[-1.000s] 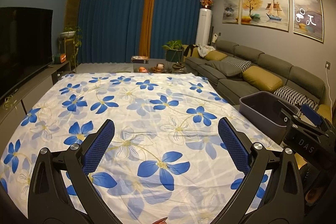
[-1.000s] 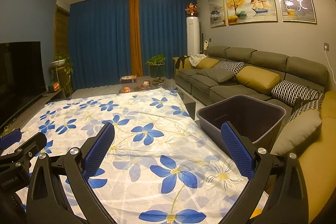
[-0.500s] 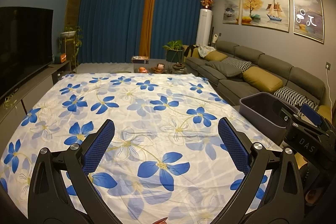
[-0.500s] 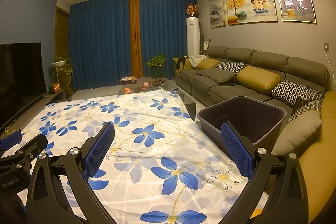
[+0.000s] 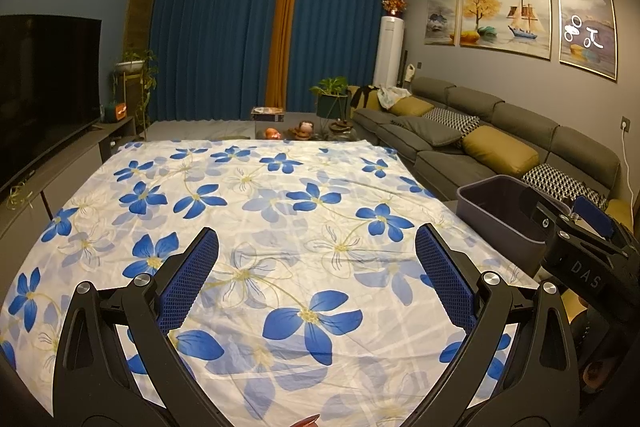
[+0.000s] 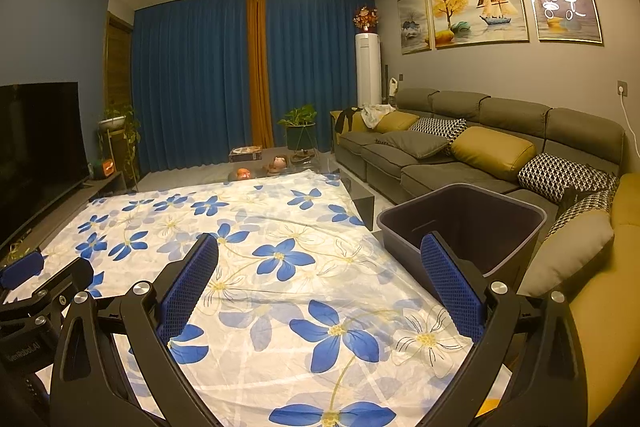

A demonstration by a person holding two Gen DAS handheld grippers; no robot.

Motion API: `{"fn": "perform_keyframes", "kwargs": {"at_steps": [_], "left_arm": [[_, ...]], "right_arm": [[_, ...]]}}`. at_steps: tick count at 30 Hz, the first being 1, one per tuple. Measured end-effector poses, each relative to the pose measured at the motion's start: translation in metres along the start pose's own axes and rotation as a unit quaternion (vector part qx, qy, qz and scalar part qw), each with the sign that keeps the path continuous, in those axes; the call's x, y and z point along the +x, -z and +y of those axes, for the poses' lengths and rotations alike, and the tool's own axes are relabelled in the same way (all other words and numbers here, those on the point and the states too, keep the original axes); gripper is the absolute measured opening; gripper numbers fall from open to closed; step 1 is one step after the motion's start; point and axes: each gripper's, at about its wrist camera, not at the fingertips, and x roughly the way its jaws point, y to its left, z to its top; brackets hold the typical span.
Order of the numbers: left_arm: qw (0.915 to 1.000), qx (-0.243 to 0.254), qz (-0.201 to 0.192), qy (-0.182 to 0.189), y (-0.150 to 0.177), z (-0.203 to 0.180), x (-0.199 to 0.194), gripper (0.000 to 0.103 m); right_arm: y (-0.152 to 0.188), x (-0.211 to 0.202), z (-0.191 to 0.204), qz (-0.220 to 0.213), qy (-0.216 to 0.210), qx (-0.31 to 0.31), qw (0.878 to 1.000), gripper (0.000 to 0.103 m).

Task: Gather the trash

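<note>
Grippers first: left gripper [image 5: 316,269] w/ jaws spread wide, nothing btwn the blue pads; right gripper [image 6: 318,279] same, wide apart & empty. Both hang above the flowered cloth [image 5: 280,211], angled fwd over it, prob. so the cams can take in the whole surface.

Cloth is spread flat over a low table, blue flowers on white. No wrapper, scrap or other trash shows on it in either view; a small reddish tip sits at the bottom edge of left view, can't tell what it is.

Bin [image 6: 464,223], dark, open-topped, stands just beside the cloth's right edge, in front of the sofa [image 6: 480,147]. Likely put there to be w/in easy reach of the right gripper. Its inside shows only partly: bare wall, floor of it hidden, so can't say if anything's in it.

Scene fits either trash already binned or none laid out yet; pics don't settle which.
</note>
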Motion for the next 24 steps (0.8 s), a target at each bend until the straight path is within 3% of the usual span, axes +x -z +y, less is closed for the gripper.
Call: {"fn": "perform_keyframes", "kwargs": {"at_steps": [8, 12, 21, 24], "left_arm": [[1.0, 0.004, -0.003, -0.001, -0.0015, 0.0, -0.0001, 0.097], [0.9999, 0.012, -0.005, 0.0, -0.0028, -0.0008, -0.0008, 0.08], [1.0, 0.007, -0.001, 0.002, -0.0009, 0.0015, 0.0012, 0.08], [1.0, 0.006, -0.002, -0.002, 0.0, 0.0021, 0.0011, 0.085]], "right_arm": [[-0.0017, 0.0012, 0.0021, 0.001, -0.003, 0.001, 1.0, 0.097], [-0.0026, 0.0019, 0.0032, 0.003, -0.003, 0.001, 1.0, 0.097], [-0.0009, 0.0018, 0.0008, 0.005, -0.004, 0.005, 1.0, 0.097], [-0.0009, 0.0013, -0.0003, 0.006, -0.003, 0.007, 1.0, 0.097]]}}
